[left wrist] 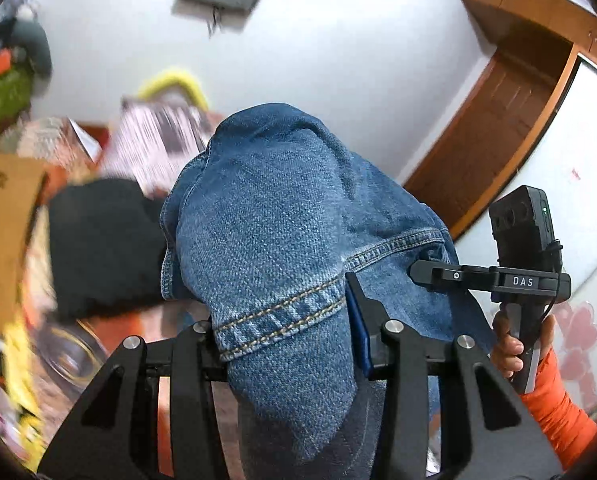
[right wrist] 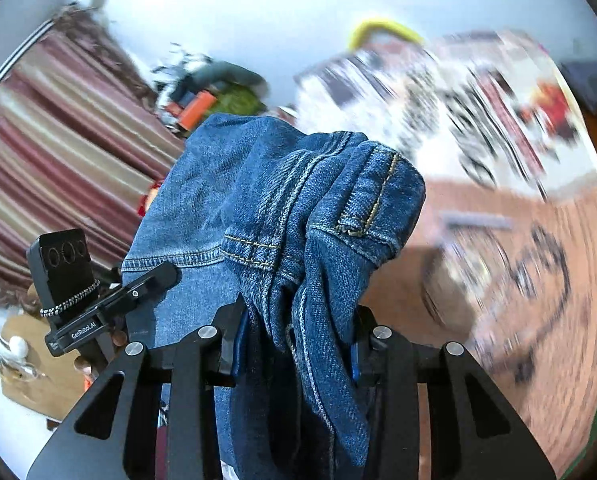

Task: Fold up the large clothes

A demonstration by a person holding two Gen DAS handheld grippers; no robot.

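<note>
A pair of blue jeans (left wrist: 282, 216) with tan stitching is held up in the air between both grippers. My left gripper (left wrist: 286, 320) is shut on a stitched hem of the jeans, and the cloth drapes over and hides its fingertips. My right gripper (right wrist: 294, 328) is shut on a bunched waistband part of the jeans (right wrist: 298, 208). The right gripper also shows in the left wrist view (left wrist: 494, 276), to the right, held by a hand in an orange sleeve. The left gripper shows in the right wrist view (right wrist: 110, 296), to the left.
The background is blurred by motion. A black cloth (left wrist: 102, 240) and a patterned fabric pile (left wrist: 158, 140) lie on a reddish surface. A wooden door (left wrist: 498, 112) stands at the right. Striped curtains (right wrist: 58, 128) hang at the left. A patterned sheet (right wrist: 478, 112) lies beyond.
</note>
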